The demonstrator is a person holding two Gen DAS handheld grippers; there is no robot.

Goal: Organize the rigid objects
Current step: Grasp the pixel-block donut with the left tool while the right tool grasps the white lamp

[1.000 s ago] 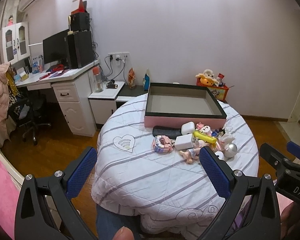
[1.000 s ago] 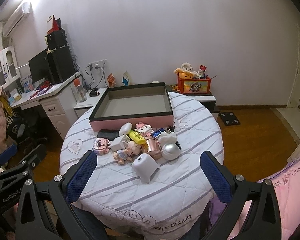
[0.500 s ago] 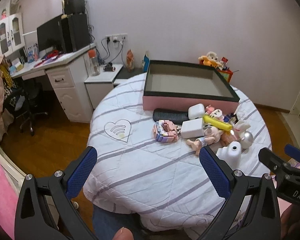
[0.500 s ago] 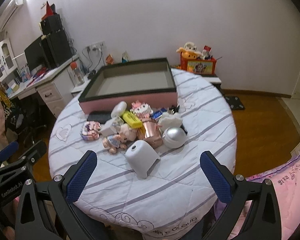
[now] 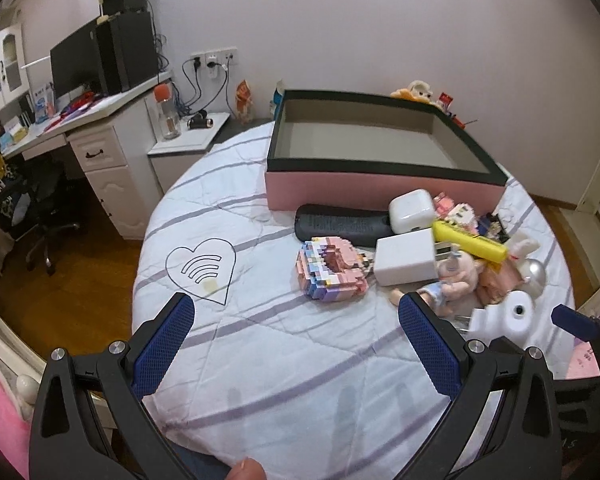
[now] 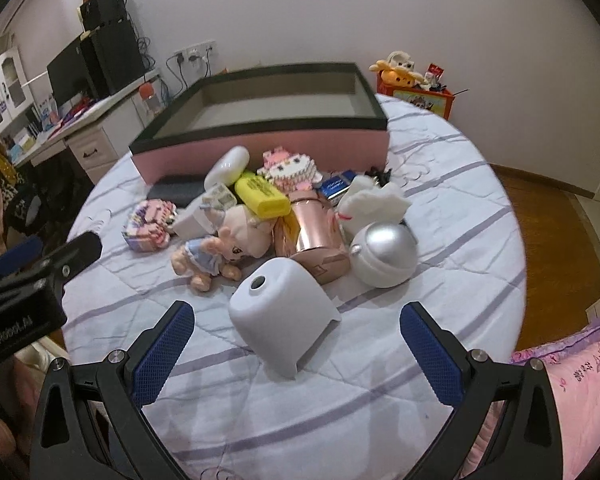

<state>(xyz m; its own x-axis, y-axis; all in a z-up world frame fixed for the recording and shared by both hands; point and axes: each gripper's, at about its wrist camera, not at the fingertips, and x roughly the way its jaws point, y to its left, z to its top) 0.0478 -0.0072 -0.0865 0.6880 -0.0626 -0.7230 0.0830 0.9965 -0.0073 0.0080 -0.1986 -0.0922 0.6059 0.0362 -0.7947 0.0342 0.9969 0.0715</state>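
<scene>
Right tool (image 6: 296, 344) spread wide, white holder (image 6: 281, 318) tipped, hole facing camera

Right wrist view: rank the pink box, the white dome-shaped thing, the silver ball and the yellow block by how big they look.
1. pink box
2. white dome, though it lies nearest the camera, which inflates it
3. silver ball
4. yellow block, partly hidden
</scene>
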